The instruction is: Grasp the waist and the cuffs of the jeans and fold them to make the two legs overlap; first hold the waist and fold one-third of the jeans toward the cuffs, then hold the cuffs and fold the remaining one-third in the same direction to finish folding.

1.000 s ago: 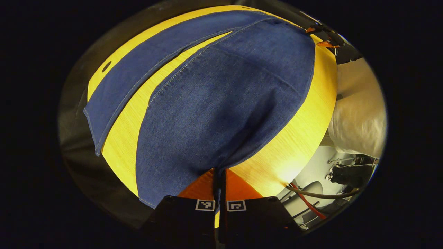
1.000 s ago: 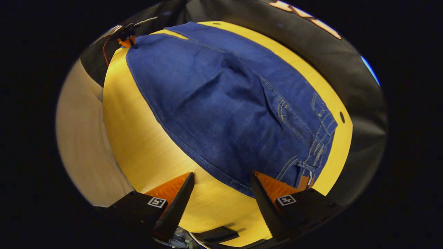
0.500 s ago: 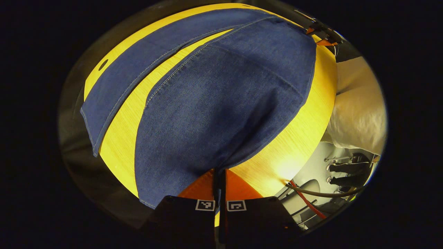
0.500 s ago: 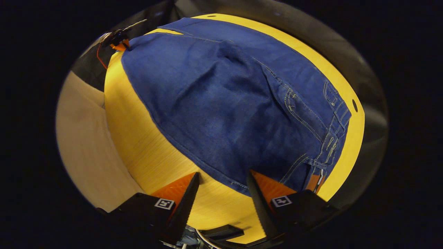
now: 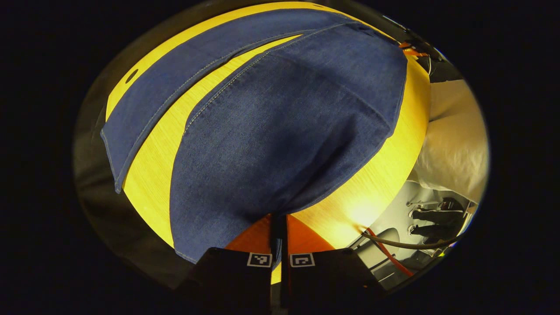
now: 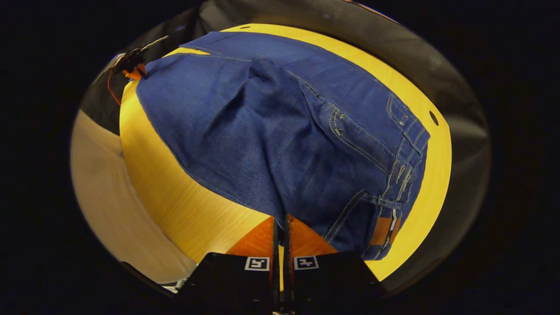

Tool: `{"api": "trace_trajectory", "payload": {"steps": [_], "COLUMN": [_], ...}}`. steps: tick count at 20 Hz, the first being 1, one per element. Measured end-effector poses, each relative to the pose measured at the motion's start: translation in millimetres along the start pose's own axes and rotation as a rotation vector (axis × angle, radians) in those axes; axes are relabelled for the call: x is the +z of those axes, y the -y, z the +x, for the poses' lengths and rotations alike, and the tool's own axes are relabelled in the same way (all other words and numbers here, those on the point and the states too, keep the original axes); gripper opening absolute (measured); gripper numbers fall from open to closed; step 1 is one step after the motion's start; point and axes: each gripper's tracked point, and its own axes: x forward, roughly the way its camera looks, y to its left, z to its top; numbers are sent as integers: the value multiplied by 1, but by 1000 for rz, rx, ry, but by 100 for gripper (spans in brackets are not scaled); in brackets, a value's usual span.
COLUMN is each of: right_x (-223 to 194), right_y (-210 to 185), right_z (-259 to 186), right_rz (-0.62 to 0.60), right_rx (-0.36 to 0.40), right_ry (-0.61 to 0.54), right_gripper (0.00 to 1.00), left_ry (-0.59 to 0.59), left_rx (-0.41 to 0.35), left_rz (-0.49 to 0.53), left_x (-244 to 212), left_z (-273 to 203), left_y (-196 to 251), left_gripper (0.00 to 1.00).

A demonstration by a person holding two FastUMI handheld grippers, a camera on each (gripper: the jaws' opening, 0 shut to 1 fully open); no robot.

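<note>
The right gripper (image 6: 280, 223), open a moment ago, is now closed on the waist edge of the jeans (image 6: 284, 131) on the table (image 6: 175, 205). The left gripper (image 5: 278, 221) still pinches the cuff, so folding the legs together can start.

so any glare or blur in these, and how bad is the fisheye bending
Left gripper view: bright glare on the yellow table near its edge; jeans sharp, bulging strongly. Right gripper view: even light, soft shadowed creases in the jeans, the table rim curving hard.
</note>
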Motion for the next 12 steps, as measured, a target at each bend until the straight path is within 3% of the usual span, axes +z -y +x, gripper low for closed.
{"api": "trace_trajectory", "payload": {"steps": [3,8,12], "right_x": [0,-3,4], "right_y": [2,1,0], "right_z": [2,-1,-29], "right_rz": [-4,52,148], "right_rx": [-13,-101,-116], "right_ry": [8,27,33], "right_gripper": [4,3,3], "left_ry": [22,22,1], "left_rx": [-2,5,-70], "left_rz": [-24,-32,-84], "left_x": [2,0,-12], "left_z": [-1,-2,-33], "left_y": [1,2,11], "left_gripper": [0,0,0]}}
